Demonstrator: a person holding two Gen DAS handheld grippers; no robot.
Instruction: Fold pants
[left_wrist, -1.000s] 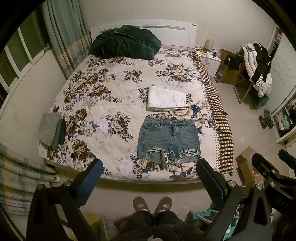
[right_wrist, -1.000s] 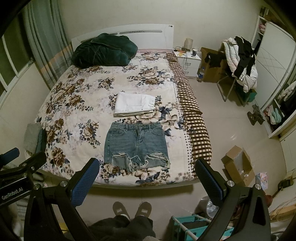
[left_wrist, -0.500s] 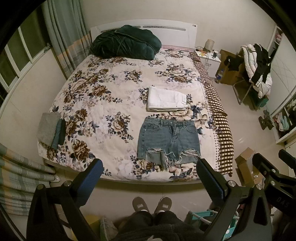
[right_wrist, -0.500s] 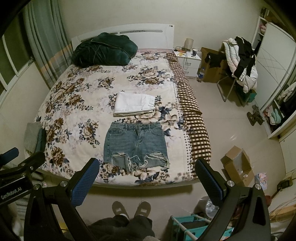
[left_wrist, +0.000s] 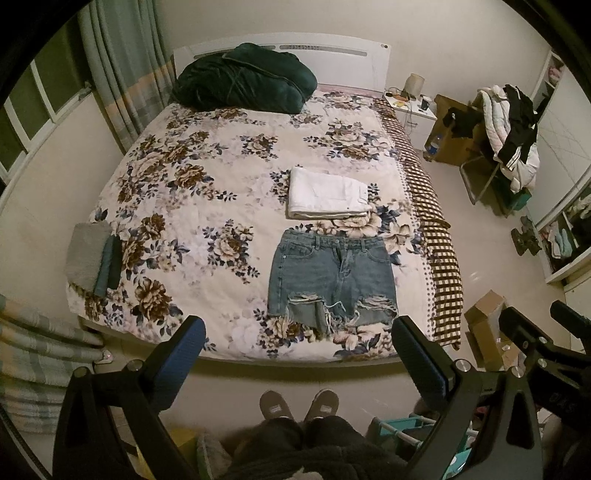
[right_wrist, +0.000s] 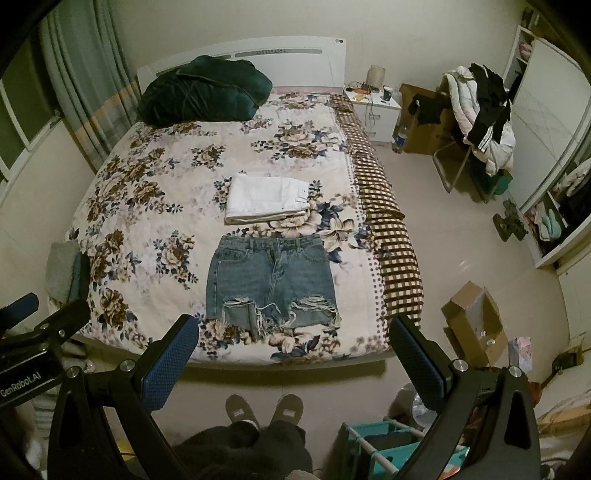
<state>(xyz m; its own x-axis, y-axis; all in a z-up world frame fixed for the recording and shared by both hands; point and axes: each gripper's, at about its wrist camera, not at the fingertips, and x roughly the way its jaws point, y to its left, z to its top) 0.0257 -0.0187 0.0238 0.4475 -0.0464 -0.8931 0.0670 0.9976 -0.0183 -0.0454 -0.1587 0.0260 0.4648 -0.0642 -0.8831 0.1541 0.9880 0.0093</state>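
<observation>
Both sets of jaws are spread wide with nothing between them. The left gripper (left_wrist: 297, 349) and the right gripper (right_wrist: 293, 345) are both held up high over the floor at the foot of the bed (left_wrist: 229, 184), well apart from any fabric. So nothing is grasped yet; this looks like the very start, lining up before the first grab.

The thing to fold is the pair of denim shorts (left_wrist: 332, 277), lying flat and face up near the foot edge of the bed, waistband toward the headboard and frayed hems toward the person. Just beyond the waistband sits a white folded garment (left_wrist: 327, 194), which I'd guess is already finished, though I can't be sure.

My guess for the next move: bring both grippers down to the shorts, one at each end of the same side, pinch the denim and carry that side over the other. The ripped hems are stringy, so grabbing solid cloth above the frays seems safer.

Further off, a dark green blanket (left_wrist: 243, 83) is piled by the headboard.
</observation>
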